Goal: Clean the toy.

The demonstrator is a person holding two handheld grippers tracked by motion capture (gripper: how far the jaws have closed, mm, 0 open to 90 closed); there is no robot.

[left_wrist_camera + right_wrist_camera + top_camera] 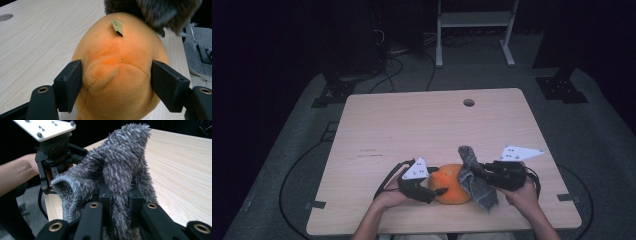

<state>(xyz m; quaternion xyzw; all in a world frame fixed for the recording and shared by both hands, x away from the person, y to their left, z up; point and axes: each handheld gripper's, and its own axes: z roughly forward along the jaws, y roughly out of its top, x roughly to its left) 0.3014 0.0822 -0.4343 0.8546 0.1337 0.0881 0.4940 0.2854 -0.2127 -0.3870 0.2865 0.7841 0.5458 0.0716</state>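
Note:
A round orange plush toy (453, 189) lies near the table's front edge. My left gripper (438, 191) comes at it from the left. In the left gripper view both black pads (71, 82) sit against the plush's (120, 62) sides, which bulge between them, and a small paper tag (117, 26) sticks out of its top seam. A grey fuzzy cloth (476, 184) drapes over the plush's right side. My right gripper (480, 171) is shut on that cloth. In the right gripper view the cloth (120, 162) rises in a bunched fold from between the closed jaws (120, 200).
The light wooden table (412, 125) has a cable hole (469, 102) near its far edge. A white metal frame (474, 30) and black stands with cables stand on the grey floor behind it. The person's forearms come in over the front edge.

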